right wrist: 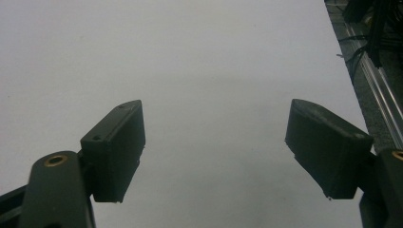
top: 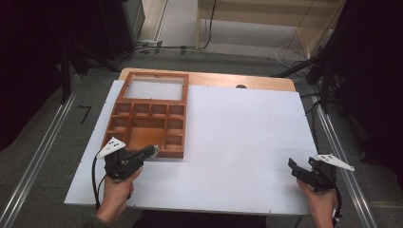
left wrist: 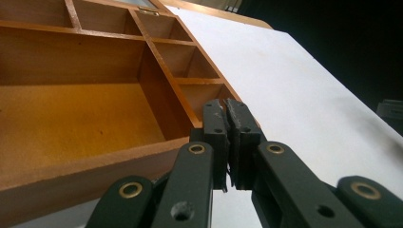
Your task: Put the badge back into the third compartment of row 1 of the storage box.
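Observation:
A brown wooden box (top: 110, 124) with several open compartments lies at the left of the white board (top: 237, 142); its glass-paned lid (top: 153, 88) lies folded back behind it. My left gripper (top: 153, 150) is shut with nothing between its jaws. Its tips hover at the box's near right corner. In the left gripper view the closed tips (left wrist: 227, 111) stand above the box's front wall (left wrist: 71, 171), beside the large middle compartment. My right gripper (top: 302, 165) is open near the board's front right corner. In the right gripper view its jaws (right wrist: 214, 142) gape over bare white board (right wrist: 199, 57).
The board lies on a wooden table (top: 266, 83) whose far edge shows behind it. Metal rails (top: 43, 142) run along the floor on both sides. Cables (top: 323, 95) and dark stands crowd the right side; shelving stands at the back.

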`<state>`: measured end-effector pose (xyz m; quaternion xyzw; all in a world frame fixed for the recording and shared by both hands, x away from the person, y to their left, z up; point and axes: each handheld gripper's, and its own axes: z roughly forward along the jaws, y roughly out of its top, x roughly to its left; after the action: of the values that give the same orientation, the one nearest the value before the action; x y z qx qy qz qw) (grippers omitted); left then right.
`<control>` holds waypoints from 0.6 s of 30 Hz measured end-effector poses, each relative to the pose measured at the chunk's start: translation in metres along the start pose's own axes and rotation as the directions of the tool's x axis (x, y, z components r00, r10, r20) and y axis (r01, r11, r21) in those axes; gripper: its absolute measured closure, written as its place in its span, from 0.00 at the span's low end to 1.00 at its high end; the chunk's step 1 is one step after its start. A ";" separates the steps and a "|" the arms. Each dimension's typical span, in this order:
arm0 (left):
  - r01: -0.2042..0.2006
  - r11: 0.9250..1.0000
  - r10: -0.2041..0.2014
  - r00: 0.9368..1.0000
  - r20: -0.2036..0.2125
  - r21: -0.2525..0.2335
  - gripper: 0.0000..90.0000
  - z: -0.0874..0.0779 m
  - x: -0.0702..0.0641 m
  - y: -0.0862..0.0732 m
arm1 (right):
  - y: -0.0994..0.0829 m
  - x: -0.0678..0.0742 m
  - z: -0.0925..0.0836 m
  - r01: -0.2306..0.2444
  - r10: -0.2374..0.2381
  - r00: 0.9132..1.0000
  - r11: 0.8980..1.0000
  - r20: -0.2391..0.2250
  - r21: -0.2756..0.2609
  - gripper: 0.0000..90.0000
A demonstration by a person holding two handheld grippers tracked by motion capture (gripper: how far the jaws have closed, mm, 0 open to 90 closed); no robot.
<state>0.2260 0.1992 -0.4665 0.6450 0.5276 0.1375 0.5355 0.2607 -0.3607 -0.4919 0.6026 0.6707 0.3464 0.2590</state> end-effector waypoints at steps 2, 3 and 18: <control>-0.004 1.000 0.004 1.000 -0.003 -0.001 0.98 0.000 0.001 0.001 | 0.000 0.000 0.000 0.000 0.000 1.000 1.000 -0.001 0.001 0.21; -0.002 1.000 0.002 1.000 -0.004 -0.003 0.98 0.001 0.001 0.002 | 0.000 0.000 0.000 0.000 0.000 1.000 1.000 0.000 0.000 0.21; 0.007 1.000 -0.007 0.999 -0.042 -0.005 0.98 0.018 0.012 0.015 | 0.000 -0.001 0.000 -0.007 0.007 1.000 1.000 -0.006 0.001 0.21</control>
<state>0.2528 0.2015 -0.4655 0.6387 0.5405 0.1505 0.5266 0.2610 -0.3616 -0.4922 0.6039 0.6696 0.3488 0.2555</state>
